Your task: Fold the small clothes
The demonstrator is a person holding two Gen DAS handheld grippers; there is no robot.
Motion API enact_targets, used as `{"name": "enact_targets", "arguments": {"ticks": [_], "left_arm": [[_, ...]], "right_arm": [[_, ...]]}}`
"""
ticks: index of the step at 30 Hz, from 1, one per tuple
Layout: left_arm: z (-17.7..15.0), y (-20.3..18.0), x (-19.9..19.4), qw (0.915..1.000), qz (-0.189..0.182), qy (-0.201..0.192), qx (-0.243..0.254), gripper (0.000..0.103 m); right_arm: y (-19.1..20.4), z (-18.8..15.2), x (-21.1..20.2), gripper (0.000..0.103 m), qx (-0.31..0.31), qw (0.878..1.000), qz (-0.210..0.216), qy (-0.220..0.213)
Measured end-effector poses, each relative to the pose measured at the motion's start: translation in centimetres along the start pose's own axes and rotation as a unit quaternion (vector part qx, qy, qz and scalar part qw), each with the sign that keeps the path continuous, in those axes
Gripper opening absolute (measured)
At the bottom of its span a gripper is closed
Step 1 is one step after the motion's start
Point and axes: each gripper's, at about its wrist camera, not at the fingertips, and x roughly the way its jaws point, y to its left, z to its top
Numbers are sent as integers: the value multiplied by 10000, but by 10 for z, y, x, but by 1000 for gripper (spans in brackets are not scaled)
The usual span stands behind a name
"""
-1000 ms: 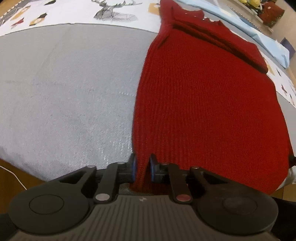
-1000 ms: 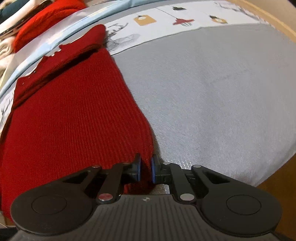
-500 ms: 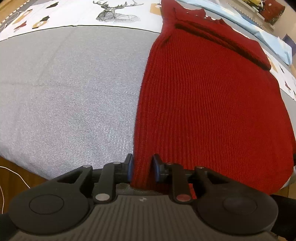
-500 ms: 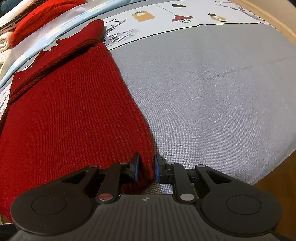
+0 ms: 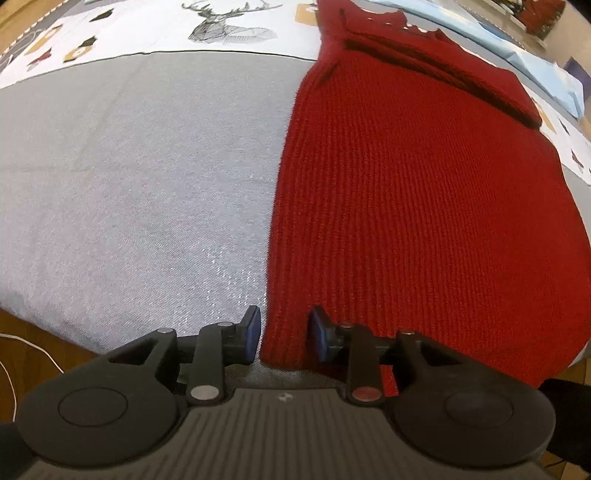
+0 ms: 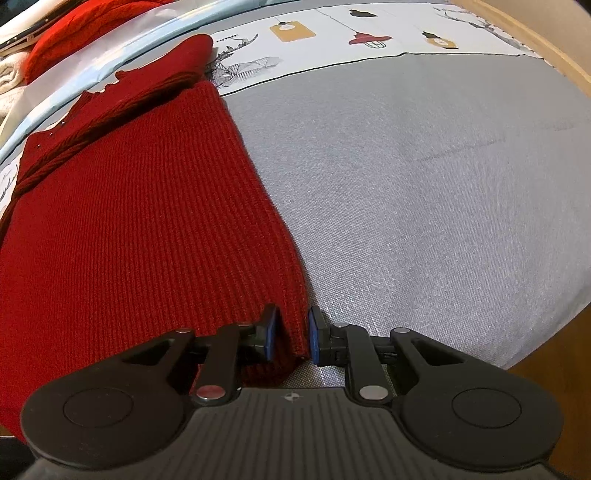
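A dark red ribbed knit garment [image 5: 413, 192] lies flat on the grey cloth [image 5: 129, 192], its sleeves folded across the far end. My left gripper [image 5: 283, 338] is open, its pads on either side of the garment's near left corner without pressing it. In the right wrist view the same garment [image 6: 140, 221] fills the left half. My right gripper [image 6: 291, 332] is open around the near right corner, with a small gap at each pad.
A white printed strip with a deer drawing [image 5: 229, 22] runs along the far edge. A second red knit item [image 6: 81, 40] and pale folded cloth [image 6: 9, 74] lie beyond it. The wooden table edge [image 6: 554, 354] shows past the grey cloth [image 6: 443, 184].
Both grippers have opened, letting go of the garment's near corners. The garment's near hem now lies flat on the cloth.
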Motion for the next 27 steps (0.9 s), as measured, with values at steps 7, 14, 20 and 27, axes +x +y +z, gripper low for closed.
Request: {"name": "enact_targets", "arguments": {"ticks": [7, 14, 20, 27], "left_arm": [[3, -5, -2, 9999, -55, -89, 98, 13], [15, -5, -38, 9991, -201, -319, 178, 12], [28, -13, -94, 9940, -577, -832, 405, 11], [25, -17, -166, 9816, -1060, -1471, 603, 10]], "right_arm": [[-2, 2, -9, 10, 68, 9998, 81, -160], [-8, 14, -43, 9, 464, 9955, 573, -601], [-2, 38, -101, 8, 450, 9831, 1286, -1224], [-19, 45, -161, 7, 616, 9653, 1938, -1641]]}}
